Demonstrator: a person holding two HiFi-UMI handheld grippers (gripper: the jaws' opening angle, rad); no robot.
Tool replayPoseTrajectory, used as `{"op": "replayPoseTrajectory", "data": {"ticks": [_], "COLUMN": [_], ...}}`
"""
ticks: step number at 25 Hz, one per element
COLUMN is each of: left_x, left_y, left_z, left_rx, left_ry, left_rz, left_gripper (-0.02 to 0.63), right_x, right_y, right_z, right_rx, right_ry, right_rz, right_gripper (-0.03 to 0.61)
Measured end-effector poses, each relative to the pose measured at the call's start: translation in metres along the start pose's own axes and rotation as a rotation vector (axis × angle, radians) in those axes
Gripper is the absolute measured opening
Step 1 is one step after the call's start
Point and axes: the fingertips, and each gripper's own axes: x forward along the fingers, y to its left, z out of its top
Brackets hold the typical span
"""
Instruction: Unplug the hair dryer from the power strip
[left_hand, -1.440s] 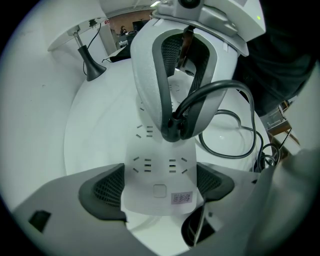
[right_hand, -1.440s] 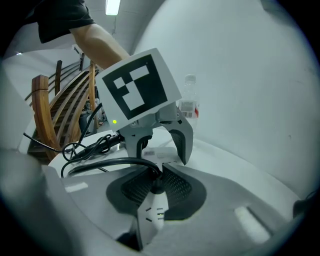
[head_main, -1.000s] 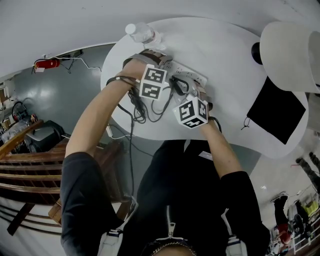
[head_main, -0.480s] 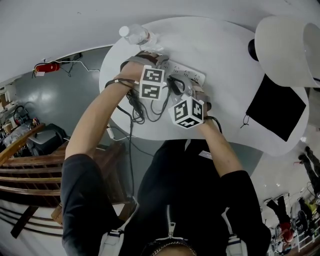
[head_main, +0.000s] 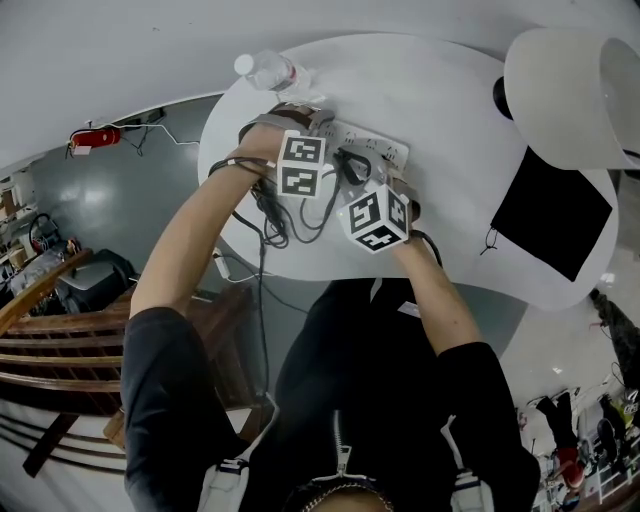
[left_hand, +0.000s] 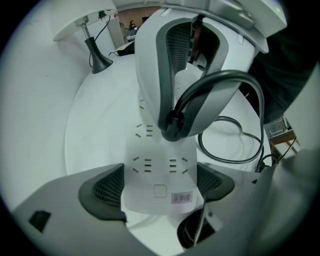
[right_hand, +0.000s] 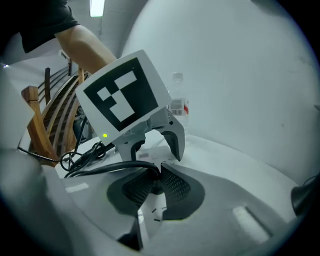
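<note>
A white power strip (left_hand: 160, 170) lies on the round white table (head_main: 450, 90), and in the head view the power strip (head_main: 375, 148) sits just beyond both marker cubes. My left gripper (left_hand: 160, 189) is shut on the strip's near end, with a pad against each long side. My right gripper (right_hand: 156, 186) is shut on a black plug (left_hand: 172, 125) that sits at the strip's top face. I cannot tell whether its pins are still in the socket. Its black cord (left_hand: 235, 145) loops off to the right. I cannot make out the hair dryer.
A clear water bottle (head_main: 268, 70) stands at the table's far left edge. A white lamp shade (head_main: 575, 95) overhangs the right side, above a black square mat (head_main: 550, 212). Tangled black cables (head_main: 272, 215) hang over the near edge. A wooden chair (right_hand: 45, 120) stands beside the table.
My right gripper's marker cube has tilted and shifted slightly away from me, towards the strip. The left gripper has stayed in place on the strip.
</note>
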Motion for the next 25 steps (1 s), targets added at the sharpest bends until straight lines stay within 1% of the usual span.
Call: {"op": "replayPoseTrajectory", "data": {"ticks": [4, 7, 8, 12, 17, 20, 25], "left_x": [0.0004, 0.0009, 0.0012, 0.0011, 0.0019, 0.0021, 0.0018], "left_y": [0.0010, 0.0004, 0.0003, 0.0003, 0.0009, 0.0008, 0.0010], "left_z": [-0.0017, -0.0021, -0.0020, -0.0019, -0.0019, -0.0017, -0.0013], "left_rx": [0.001, 0.010, 0.011, 0.006, -0.006, -0.002, -0.018], "left_ry": [0.022, 0.035, 0.037, 0.036, 0.047, 0.052, 0.050], "left_rz": [-0.003, -0.003, -0.002, -0.004, -0.005, -0.007, -0.007], "left_gripper": [0.431, 0.431, 0.431, 0.431, 0.432, 0.433, 0.431], "right_x": [0.0021, 0.0039, 0.0042, 0.0034, 0.0008, 0.0005, 0.0007], "right_y": [0.0048, 0.0074, 0.0068, 0.0011, 0.0058, 0.0074, -0.0008], "right_z": [-0.0003, -0.0003, 0.0000, 0.0032, 0.0016, 0.0011, 0.0047], "right_rx": [-0.056, -0.111, -0.114, -0.046, -0.094, -0.097, -0.061], "right_ry": [0.028, 0.038, 0.035, 0.014, 0.018, 0.019, 0.000], "right_rz": [-0.048, -0.037, -0.027, 0.002, -0.026, -0.039, 0.001], "right_gripper": [0.041, 0.041, 0.041, 0.041, 0.040, 0.040, 0.040]}}
